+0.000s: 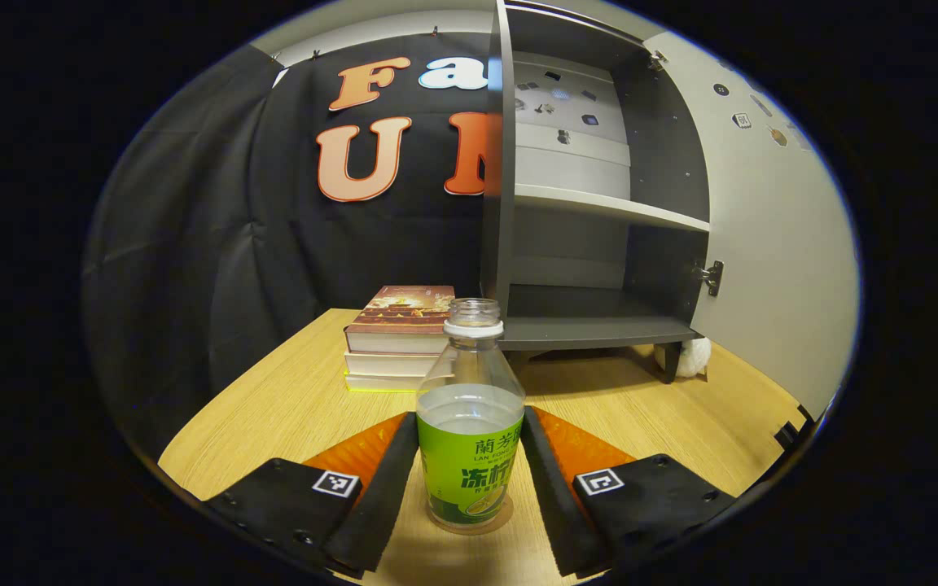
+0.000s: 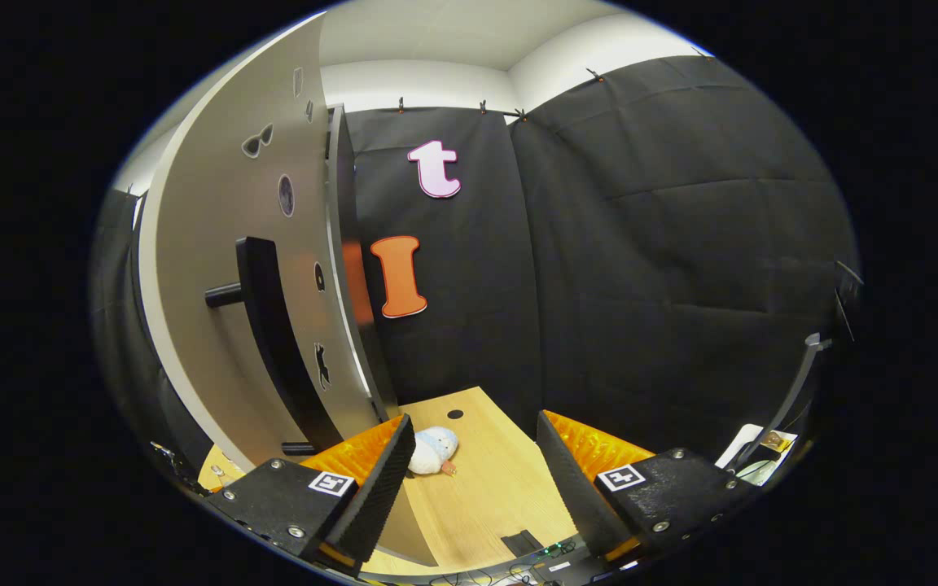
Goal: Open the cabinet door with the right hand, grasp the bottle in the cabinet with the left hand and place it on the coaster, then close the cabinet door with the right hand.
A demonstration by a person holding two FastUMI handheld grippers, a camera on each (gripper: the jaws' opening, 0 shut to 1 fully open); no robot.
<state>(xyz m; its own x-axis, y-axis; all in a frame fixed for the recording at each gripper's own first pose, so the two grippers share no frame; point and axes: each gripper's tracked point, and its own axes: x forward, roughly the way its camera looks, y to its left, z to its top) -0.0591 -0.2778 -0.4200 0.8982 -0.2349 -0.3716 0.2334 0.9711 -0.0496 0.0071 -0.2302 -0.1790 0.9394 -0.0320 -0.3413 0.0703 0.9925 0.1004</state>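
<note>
Even, bright overhead light; sharp centres, strong fisheye bending at edges.

Open cabinet door (image 2: 216, 325) crowds the right; books (image 1: 400, 338) stand left.

In the left gripper view, the bottle (image 1: 470, 423) covers part of the lowest books in the stack (image 1: 398, 338), and its foot hides the coaster (image 1: 471, 527), of which only a thin rim is seen. The small stickers on the back wall of the cabinet (image 1: 599, 244) are too small to tell. A white soft thing (image 1: 693, 356) is half hidden behind the cabinet leg. In the right gripper view, the cabinet door (image 2: 225, 309) is cut off at the left edge and its handle (image 2: 273, 342) goes down behind the right tongs (image 2: 473, 480). The small plush toy (image 2: 434, 450) on the bench (image 2: 485, 488) is partly covered by one finger, and the things at the right edge are too small to tell.
</note>
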